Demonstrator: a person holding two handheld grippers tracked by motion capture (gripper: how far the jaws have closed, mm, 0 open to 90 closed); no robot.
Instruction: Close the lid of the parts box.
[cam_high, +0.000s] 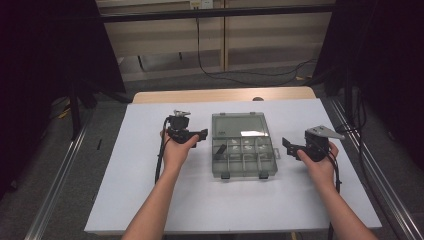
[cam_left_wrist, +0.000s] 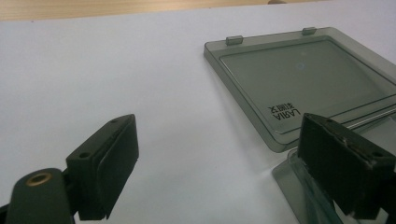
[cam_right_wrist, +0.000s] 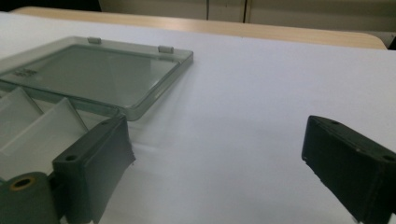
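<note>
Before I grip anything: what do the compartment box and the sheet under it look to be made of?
Compartment box: likely hard plastic, smoke-grey and see-through; dividers show through and its open lid glares. White sheet: matte, glare-free, probably paper or thin board; it overlies a wooden tabletop.

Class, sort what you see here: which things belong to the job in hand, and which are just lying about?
Belongs to the job:
- clear plastic compartment box, its lid lying open flat
- left gripper, open beside it
- right gripper, open on the other side

Just lying about:
- white table sheet
- cables on the floor
</note>
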